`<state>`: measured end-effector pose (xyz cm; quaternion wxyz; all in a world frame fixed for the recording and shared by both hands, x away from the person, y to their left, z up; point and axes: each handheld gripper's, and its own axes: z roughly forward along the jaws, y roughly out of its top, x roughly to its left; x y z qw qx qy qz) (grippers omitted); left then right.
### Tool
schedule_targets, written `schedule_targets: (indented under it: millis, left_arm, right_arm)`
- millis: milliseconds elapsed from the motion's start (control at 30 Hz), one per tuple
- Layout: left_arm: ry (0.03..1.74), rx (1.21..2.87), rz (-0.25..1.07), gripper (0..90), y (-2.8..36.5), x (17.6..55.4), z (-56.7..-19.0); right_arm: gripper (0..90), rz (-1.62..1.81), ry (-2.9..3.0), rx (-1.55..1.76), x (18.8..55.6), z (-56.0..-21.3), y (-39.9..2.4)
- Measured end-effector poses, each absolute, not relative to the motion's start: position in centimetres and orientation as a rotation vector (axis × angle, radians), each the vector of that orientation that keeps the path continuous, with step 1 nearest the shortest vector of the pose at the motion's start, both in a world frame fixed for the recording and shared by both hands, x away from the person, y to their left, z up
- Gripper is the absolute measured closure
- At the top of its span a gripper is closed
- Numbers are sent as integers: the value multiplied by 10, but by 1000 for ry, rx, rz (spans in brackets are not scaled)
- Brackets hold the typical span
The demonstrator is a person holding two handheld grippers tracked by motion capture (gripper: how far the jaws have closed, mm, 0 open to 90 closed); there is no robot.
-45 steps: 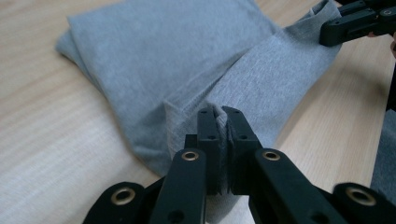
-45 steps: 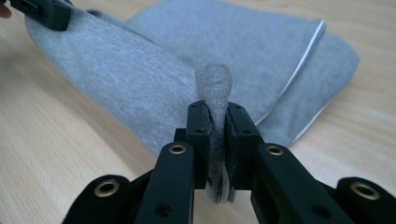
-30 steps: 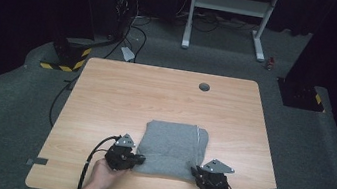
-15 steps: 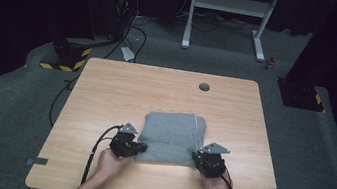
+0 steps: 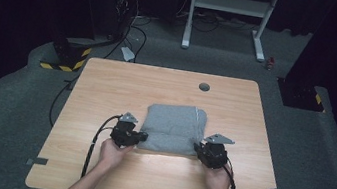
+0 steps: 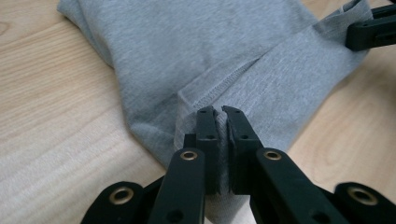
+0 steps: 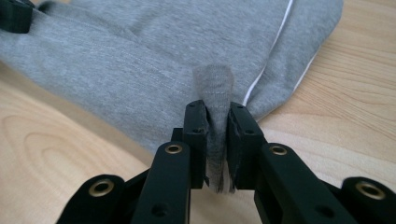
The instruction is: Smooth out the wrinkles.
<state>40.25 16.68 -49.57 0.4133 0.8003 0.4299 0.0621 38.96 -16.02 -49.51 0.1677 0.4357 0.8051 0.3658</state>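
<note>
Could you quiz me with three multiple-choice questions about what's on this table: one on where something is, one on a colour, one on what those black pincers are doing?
1. Where on the wooden table does the folded garment lie?
A. far left corner
B. near the middle, towards the person's edge
C. hanging off the right side

2. What colour is the garment?
A. grey
B. red
C. dark blue

3. How do the left gripper and the right gripper stand?
A. both wide open above the cloth
B. one lying on the table unused
C. each shut on the garment's near edge

Answers: 1 B, the high view shows it centred, nearer the hands. 2 A, grey in all views. 3 C, both gripper views show cloth pinched between the jaws.
</note>
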Motion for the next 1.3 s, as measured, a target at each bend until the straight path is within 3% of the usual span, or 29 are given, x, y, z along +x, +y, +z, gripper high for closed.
schedule_targets:
  millis: [767,1300]
  left_arm:
    - [945,2106,171,851,168,348,-501]
    - [931,2106,153,742,180,320,-506]
  right_arm:
    - [783,1018,2364,1120,332,-506,-177]
    - [608,1092,2369,1128,307,-500,-194]
